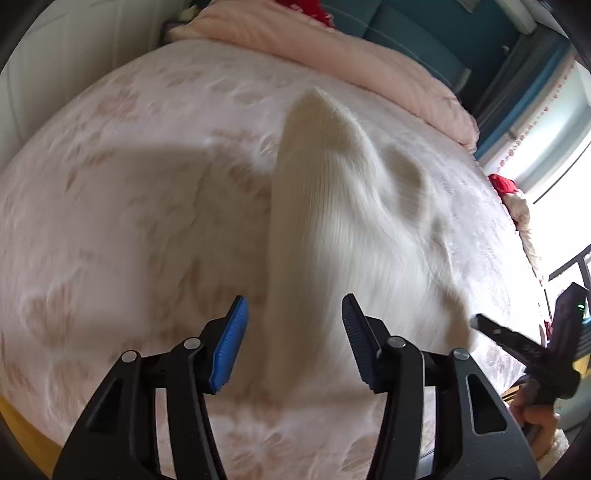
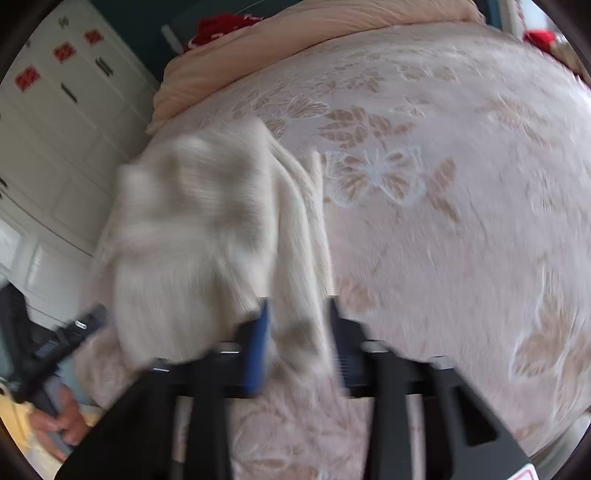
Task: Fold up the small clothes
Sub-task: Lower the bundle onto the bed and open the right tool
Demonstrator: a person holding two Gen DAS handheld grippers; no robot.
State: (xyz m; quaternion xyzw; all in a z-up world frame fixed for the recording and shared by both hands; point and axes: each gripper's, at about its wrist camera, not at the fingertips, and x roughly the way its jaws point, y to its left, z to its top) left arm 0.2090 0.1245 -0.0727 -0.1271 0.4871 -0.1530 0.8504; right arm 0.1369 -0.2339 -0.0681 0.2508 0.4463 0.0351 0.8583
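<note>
A cream ribbed knit garment (image 1: 325, 206) lies rumpled on the bed, with one fold standing up in a ridge. In the left wrist view the lower end of that ridge runs between the pads of my left gripper (image 1: 295, 332). The jaws stand apart, and the blue pad (image 1: 231, 343) is clear of the cloth. In the blurred right wrist view the garment (image 2: 192, 229) bunches at left, and a strip of it fills the narrow gap of my right gripper (image 2: 297, 332), which is shut on it. Each view shows the other gripper at its edge: the right gripper (image 1: 517, 343) and the left gripper (image 2: 66, 339).
The bed has a pale pink sheet with a butterfly pattern (image 2: 461, 221). A peach duvet (image 1: 332, 48) is heaped at the far end before a teal headboard (image 1: 406, 29). White wardrobe doors (image 2: 55, 129) stand to the left. Red cloth (image 1: 502, 182) lies near a bright window (image 1: 565, 147).
</note>
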